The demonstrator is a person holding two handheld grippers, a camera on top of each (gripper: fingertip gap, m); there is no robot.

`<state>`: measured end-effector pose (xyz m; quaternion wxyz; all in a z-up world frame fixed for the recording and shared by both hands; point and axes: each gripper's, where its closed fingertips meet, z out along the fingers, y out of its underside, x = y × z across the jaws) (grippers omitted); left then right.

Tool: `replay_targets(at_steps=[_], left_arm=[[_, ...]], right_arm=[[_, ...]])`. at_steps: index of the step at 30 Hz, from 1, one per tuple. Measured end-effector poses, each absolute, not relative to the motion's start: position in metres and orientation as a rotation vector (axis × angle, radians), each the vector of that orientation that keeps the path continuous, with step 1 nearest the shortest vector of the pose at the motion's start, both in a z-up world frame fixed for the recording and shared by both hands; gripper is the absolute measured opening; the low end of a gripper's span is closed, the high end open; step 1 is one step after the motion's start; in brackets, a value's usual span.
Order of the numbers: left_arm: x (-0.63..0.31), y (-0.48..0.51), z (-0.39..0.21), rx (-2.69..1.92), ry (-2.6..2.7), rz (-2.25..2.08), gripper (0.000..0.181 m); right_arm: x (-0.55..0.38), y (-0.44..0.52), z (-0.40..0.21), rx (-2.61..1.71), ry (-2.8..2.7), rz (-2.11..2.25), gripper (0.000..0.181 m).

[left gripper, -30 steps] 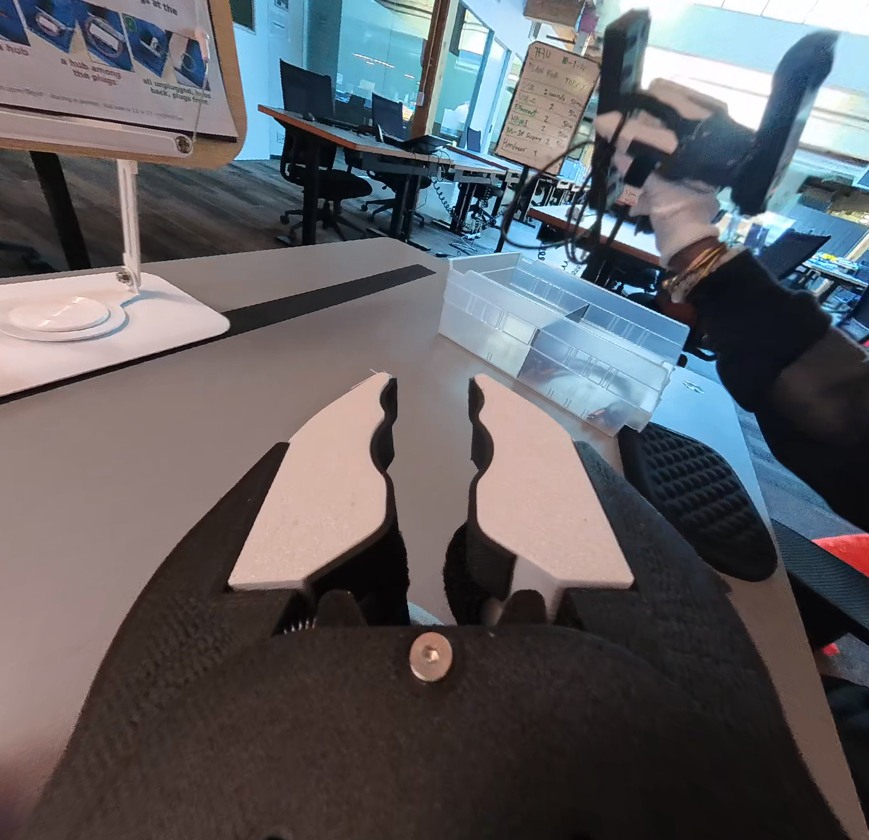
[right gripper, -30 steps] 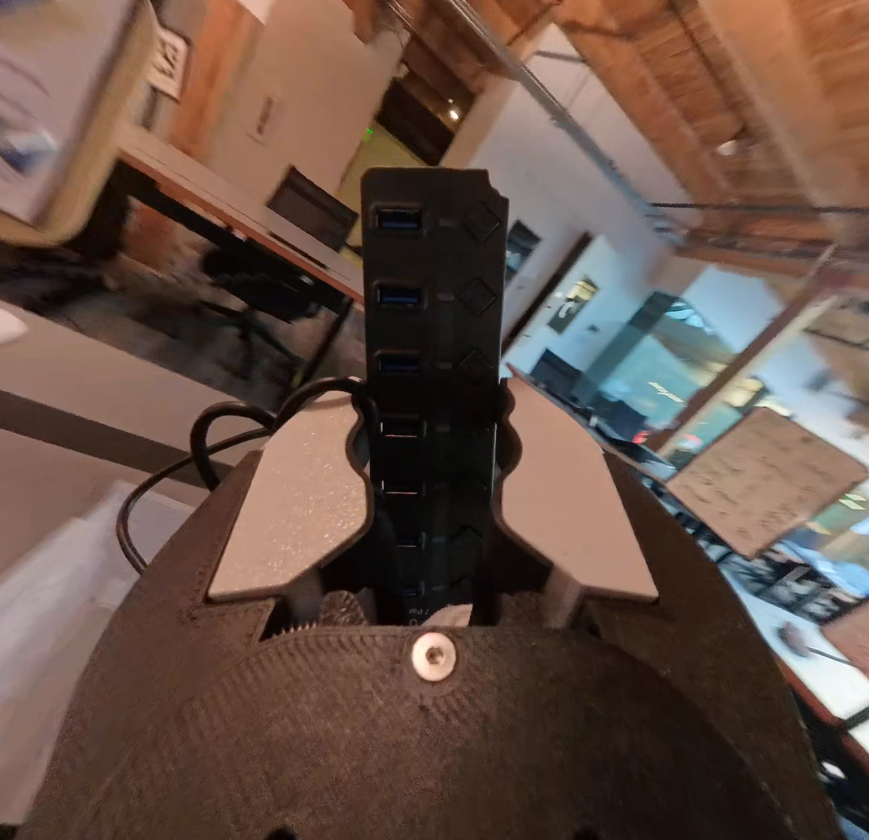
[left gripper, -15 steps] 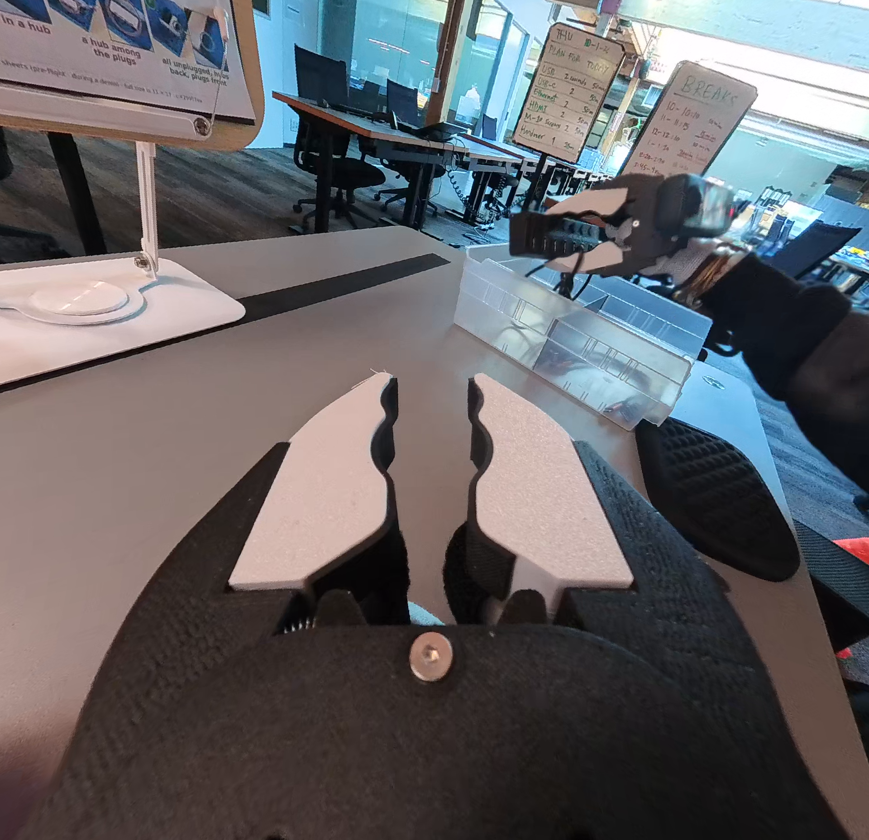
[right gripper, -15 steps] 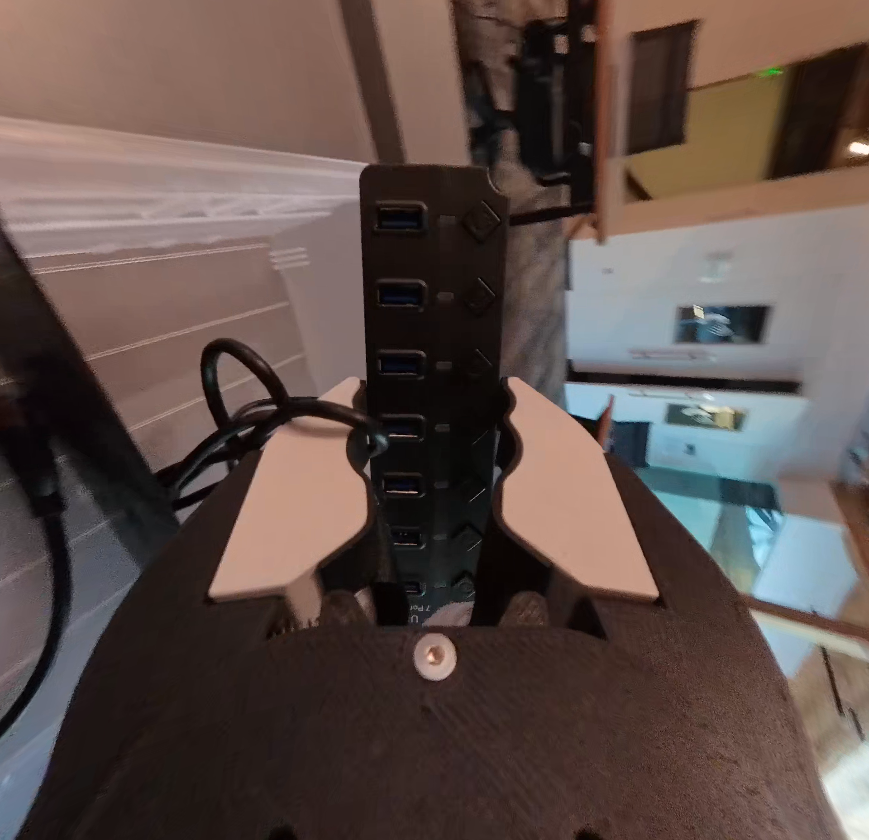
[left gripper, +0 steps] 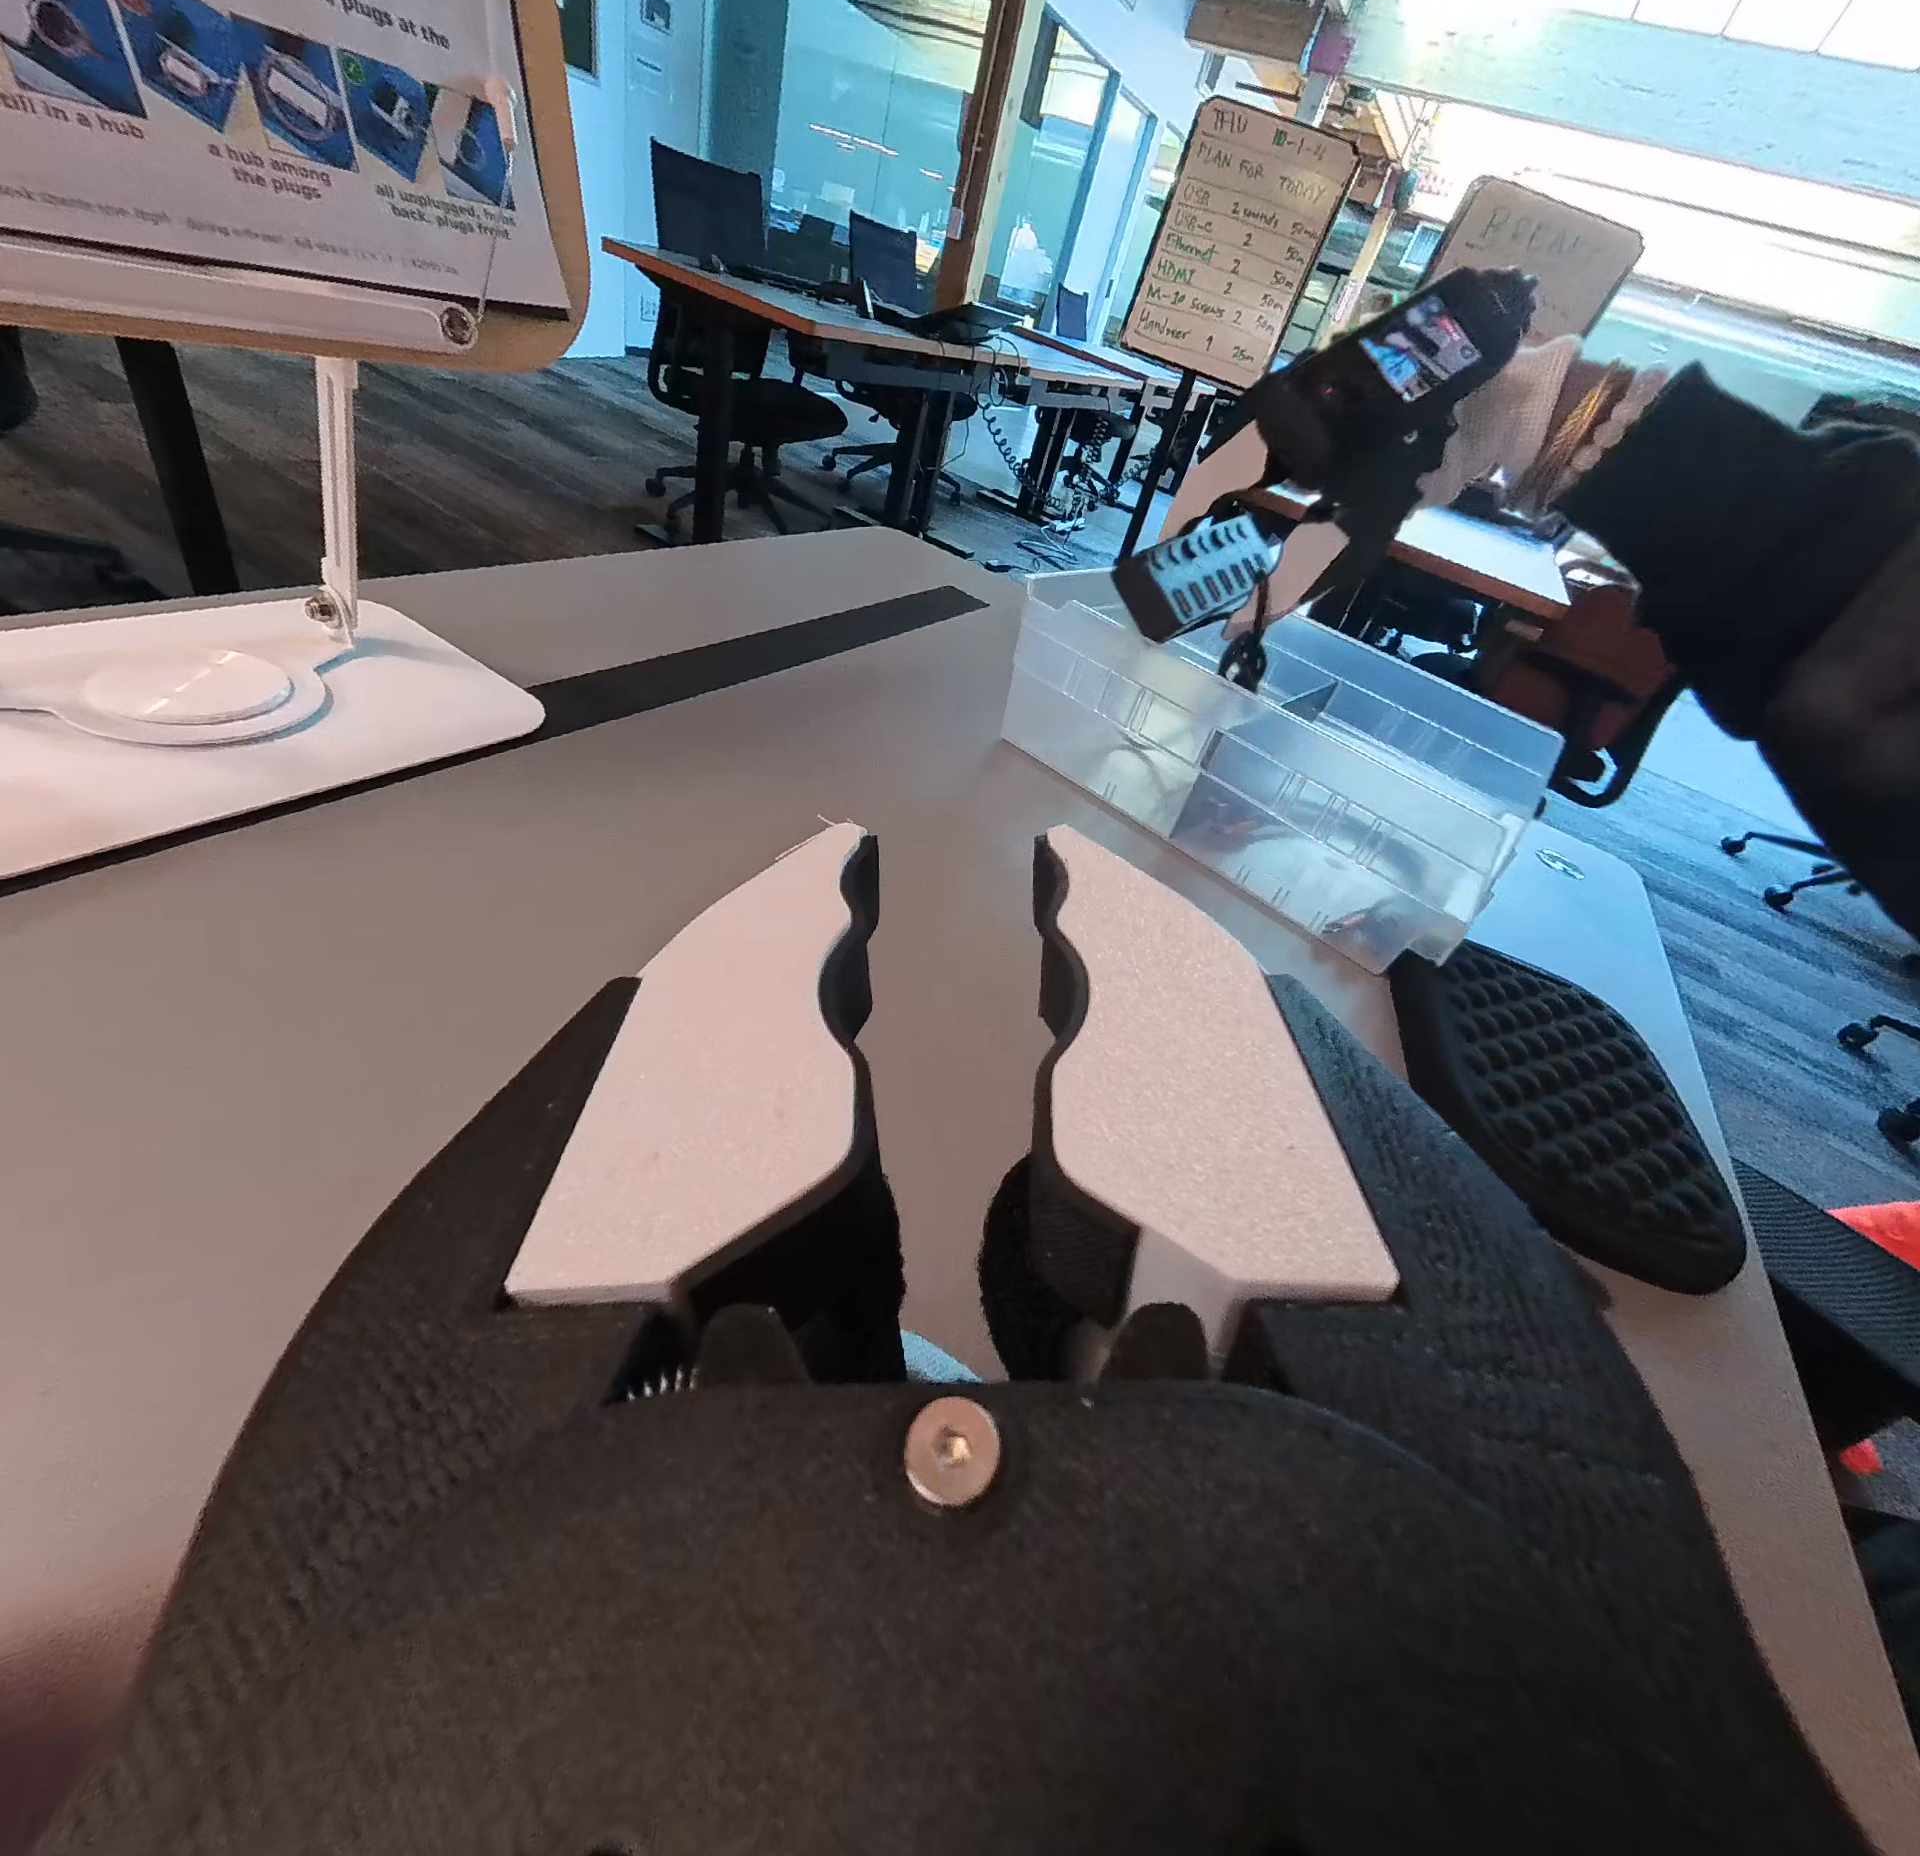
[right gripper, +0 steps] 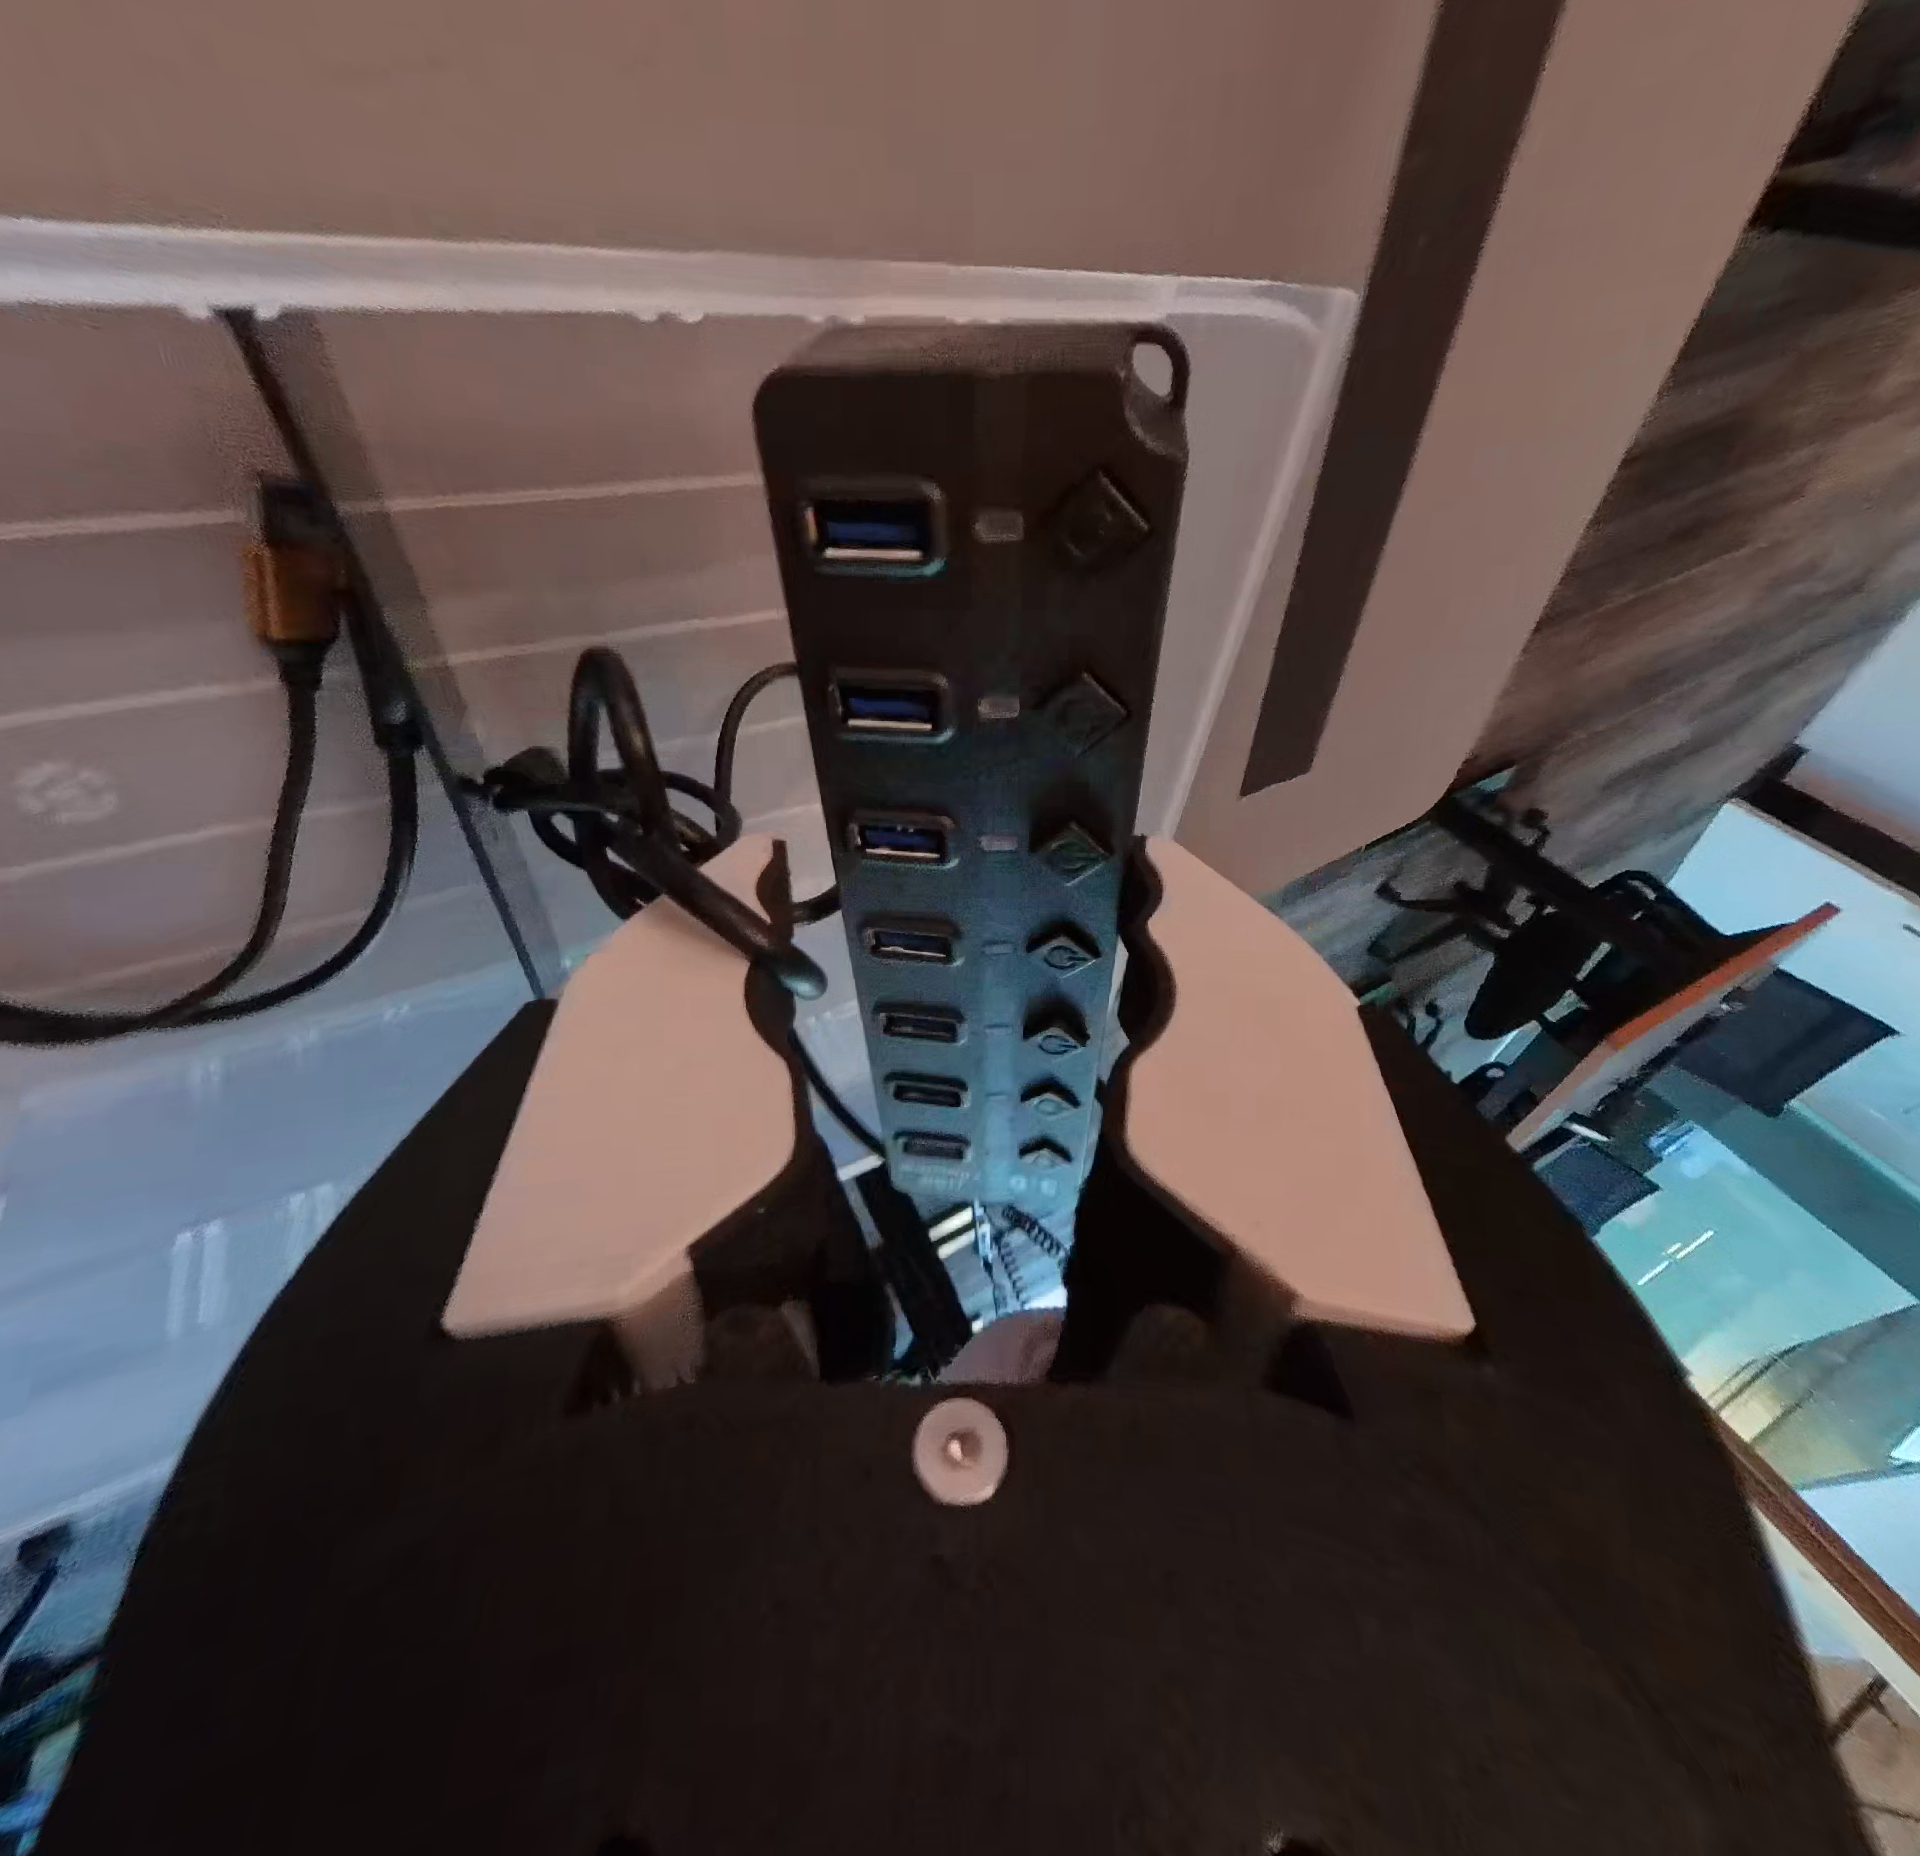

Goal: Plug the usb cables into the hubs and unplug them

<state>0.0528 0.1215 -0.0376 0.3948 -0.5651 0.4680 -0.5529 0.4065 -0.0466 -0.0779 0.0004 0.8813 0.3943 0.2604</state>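
Hub [right gripper: 971, 726], black and strip-shaped, is shown in the right wrist view between the fingers [right gripper: 1288, 1100] of the right gripper [right gripper: 961, 975]. The fingers are spread wider than the hub and a gap is seen on each side, so whether it is still gripped cannot be told. A row of ports runs along the hub's face, those toward 12 o'clock lined in blue, each paired with a diamond-shaped button. A tangle of black cable [right gripper: 623, 778] lies at 10 o'clock from the gripper, looping over the left finger. Beneath, a clear plastic bin [right gripper: 665, 294] is seen, and at 9 o'clock inside it lies a usb cable with a copper-coloured plug [right gripper: 286, 601].

In the left wrist view the left gripper [left gripper: 956, 897] is held low over the grey table [left gripper: 312, 975]; its fingers [left gripper: 707, 1110] are narrowly parted and nothing is between them. At 1 o'clock the right gripper [left gripper: 1262, 559] is seen above the far part of the clear bin [left gripper: 1299, 767], carried by a gloved hand [left gripper: 1538, 404] in a dark sleeve, with the hub [left gripper: 1195, 575] slanting down toward the bin. A white stand base [left gripper: 260, 694] sits at 10 o'clock, with an instruction sheet [left gripper: 260, 123] mounted above it. A black mesh pad [left gripper: 1558, 1110] lies at 3 o'clock, just beside the bin. Two whiteboards stand behind.
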Motion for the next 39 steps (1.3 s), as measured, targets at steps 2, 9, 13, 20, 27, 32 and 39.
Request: replay_targets(at_steps=[2,9,13,20,27,32,39], left_arm=[[0.053,0.121,-0.036,-1.429,1.188,-1.405,0.028],[0.054,0.119,-0.037,-1.425,1.200,-1.396,0.028],[0.054,0.119,-0.037,-1.425,1.200,-1.394,0.028],[0.054,0.121,-0.039,-1.430,1.203,-1.381,0.028],[0.053,0.122,-0.042,-1.442,1.203,-1.385,0.028],[0.054,0.121,-0.043,-1.445,1.215,-1.387,0.028],[0.055,0.121,-0.046,-1.448,1.231,-1.362,0.028]], right_arm=[[0.407,-0.051,-0.078,2.738,1.214,0.765,0.063],[0.420,-0.050,-0.068,2.603,1.206,0.895,0.093],[0.422,-0.049,-0.065,2.513,1.335,1.037,0.096],[0.423,-0.043,-0.069,2.430,1.499,1.334,0.108],[0.425,-0.073,-0.080,2.561,1.237,0.973,0.084],[0.434,-0.092,-0.083,2.623,0.996,0.780,0.072],[0.449,-0.046,-0.067,2.420,1.376,1.392,0.093]])
